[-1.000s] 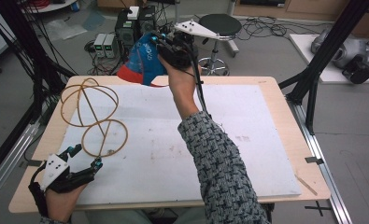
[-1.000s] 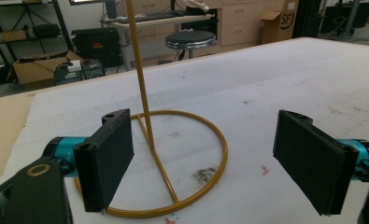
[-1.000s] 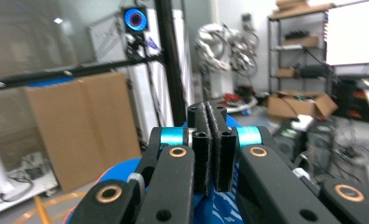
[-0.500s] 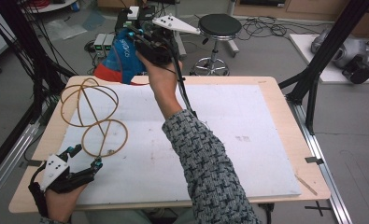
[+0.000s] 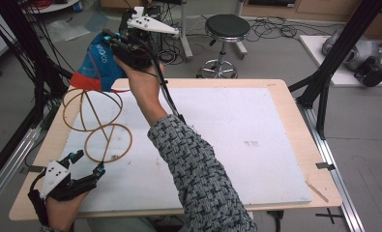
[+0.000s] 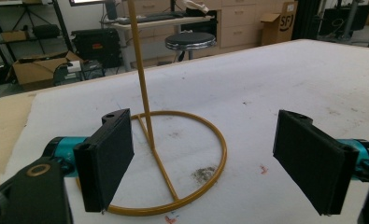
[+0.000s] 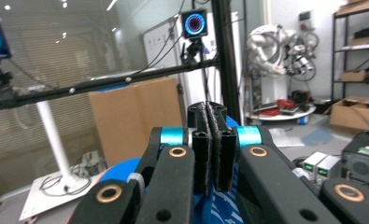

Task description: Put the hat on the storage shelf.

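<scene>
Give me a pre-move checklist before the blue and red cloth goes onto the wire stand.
1. Right gripper clamped on the cloth: ok, jaws shut with blue fabric between them.
2. Cloth clear of the table: ok, held in the air.
3. Wire stand upright: ok, its base ring lies flat.
4. Left gripper ready to steady the stand: ok, jaws open at the base ring.
5. Cloth free of the stand's top: cannot tell.
</scene>
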The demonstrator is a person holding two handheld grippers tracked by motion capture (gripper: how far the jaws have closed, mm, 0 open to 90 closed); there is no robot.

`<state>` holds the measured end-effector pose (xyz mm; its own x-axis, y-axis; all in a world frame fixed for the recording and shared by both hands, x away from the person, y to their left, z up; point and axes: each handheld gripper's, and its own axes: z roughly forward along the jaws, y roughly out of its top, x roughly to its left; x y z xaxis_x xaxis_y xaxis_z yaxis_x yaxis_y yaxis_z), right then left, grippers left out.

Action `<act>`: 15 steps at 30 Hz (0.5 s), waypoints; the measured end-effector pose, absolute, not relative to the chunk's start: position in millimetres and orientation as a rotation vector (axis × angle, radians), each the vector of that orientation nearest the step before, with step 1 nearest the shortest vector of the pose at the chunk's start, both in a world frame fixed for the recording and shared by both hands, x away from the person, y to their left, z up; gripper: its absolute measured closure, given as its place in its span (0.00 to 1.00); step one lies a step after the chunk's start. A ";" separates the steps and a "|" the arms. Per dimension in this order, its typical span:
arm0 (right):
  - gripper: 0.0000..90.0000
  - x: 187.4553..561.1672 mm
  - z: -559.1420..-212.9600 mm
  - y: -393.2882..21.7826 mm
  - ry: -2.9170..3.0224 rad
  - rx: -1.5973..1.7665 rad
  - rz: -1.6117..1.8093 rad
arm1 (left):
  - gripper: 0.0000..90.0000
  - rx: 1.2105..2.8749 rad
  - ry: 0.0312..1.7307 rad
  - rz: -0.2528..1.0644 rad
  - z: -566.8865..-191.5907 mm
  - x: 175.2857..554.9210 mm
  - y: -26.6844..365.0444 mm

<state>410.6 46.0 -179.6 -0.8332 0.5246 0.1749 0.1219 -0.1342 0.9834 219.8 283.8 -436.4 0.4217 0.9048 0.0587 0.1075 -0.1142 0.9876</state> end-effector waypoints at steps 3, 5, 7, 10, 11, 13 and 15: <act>0.99 408.6 -182.2 52.0 1.893 0.708 2.053 | 0.23 1.540 0.931 0.879 -436.6 219.9 283.9; 0.99 407.5 -183.1 54.0 1.906 0.706 2.049 | 0.23 1.541 0.932 0.878 -436.7 219.9 283.8; 0.99 403.7 -187.2 58.8 1.959 0.684 2.037 | 0.23 1.543 0.929 0.877 -436.6 219.7 283.5; 0.99 401.2 -191.0 61.6 1.996 0.672 2.030 | 0.23 1.542 0.930 0.876 -436.7 219.7 283.3; 0.99 398.5 -194.5 63.7 2.027 0.658 2.026 | 0.23 1.544 0.930 0.878 -436.6 219.7 283.5; 0.99 397.3 -196.3 64.7 2.044 0.653 2.025 | 0.23 1.541 0.930 0.877 -436.6 219.7 283.1; 0.99 394.1 -201.6 68.0 2.090 0.635 2.005 | 0.23 1.545 0.930 0.877 -436.7 219.8 283.0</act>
